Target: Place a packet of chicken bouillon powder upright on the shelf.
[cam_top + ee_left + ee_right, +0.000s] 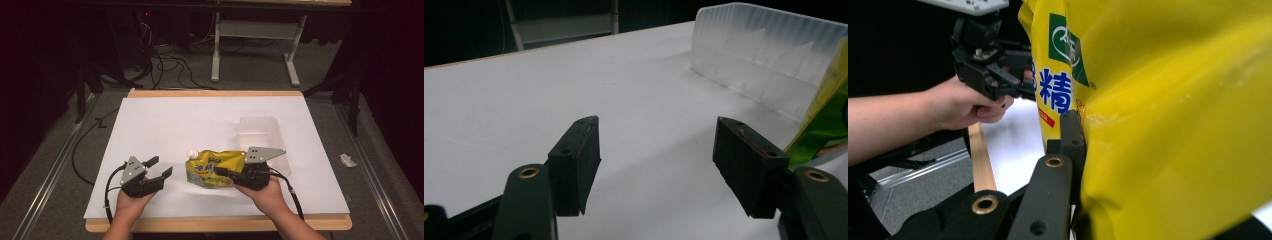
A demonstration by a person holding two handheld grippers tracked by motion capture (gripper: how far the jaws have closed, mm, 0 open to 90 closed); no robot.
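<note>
A yellow spouted pouch (pixel 210 167) with a white cap lies on the white sheet near the table's middle front. My right gripper (pixel 223 172) is shut on the pouch's right side. In the right gripper view the pouch (pixel 1173 125) bulges close up; one black finger (pixel 1071 135) presses into it and the other jaw is hidden behind it. My left gripper (pixel 161 166) stands open just left of the pouch, with nothing between its jaws. In the left gripper view the left gripper (pixel 656 165) has bare sheet between its jaws and the pouch's edge (pixel 829 120) shows at the right.
A clear plastic tub (pixel 261 134) stands behind the pouch to the right, also seen as the tub (pixel 764 65) in the left gripper view. The white sheet (pixel 175 125) covers a wood-edged table (pixel 215 93). Cables and a frame's legs lie on the floor beyond.
</note>
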